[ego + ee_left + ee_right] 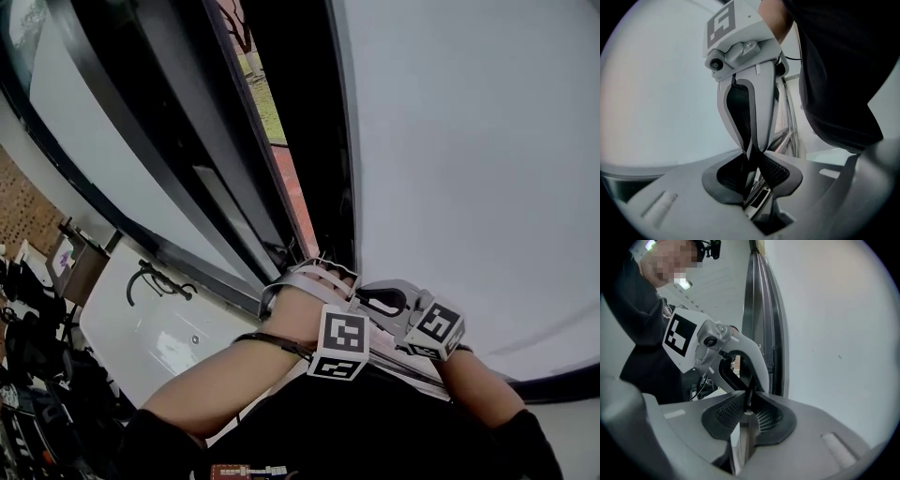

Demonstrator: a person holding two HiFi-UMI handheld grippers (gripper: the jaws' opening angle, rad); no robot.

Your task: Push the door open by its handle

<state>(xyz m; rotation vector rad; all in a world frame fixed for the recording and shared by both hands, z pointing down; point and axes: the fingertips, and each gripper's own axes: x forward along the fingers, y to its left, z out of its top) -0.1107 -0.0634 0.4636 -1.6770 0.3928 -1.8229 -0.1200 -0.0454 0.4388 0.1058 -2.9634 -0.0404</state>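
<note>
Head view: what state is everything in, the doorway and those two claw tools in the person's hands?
Right gripper: jaws together, holding nothing, tip close to the left gripper's tip.
Left gripper: jaws slightly apart, nothing gripped.
Door frame: grass and paving show beside it; ajar or glazed, cannot tell.

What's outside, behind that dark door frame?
Through the narrow gap beside the door frame show green grass, reddish paving and bare branches. The frame and the white panel cover everything else outside.
</note>
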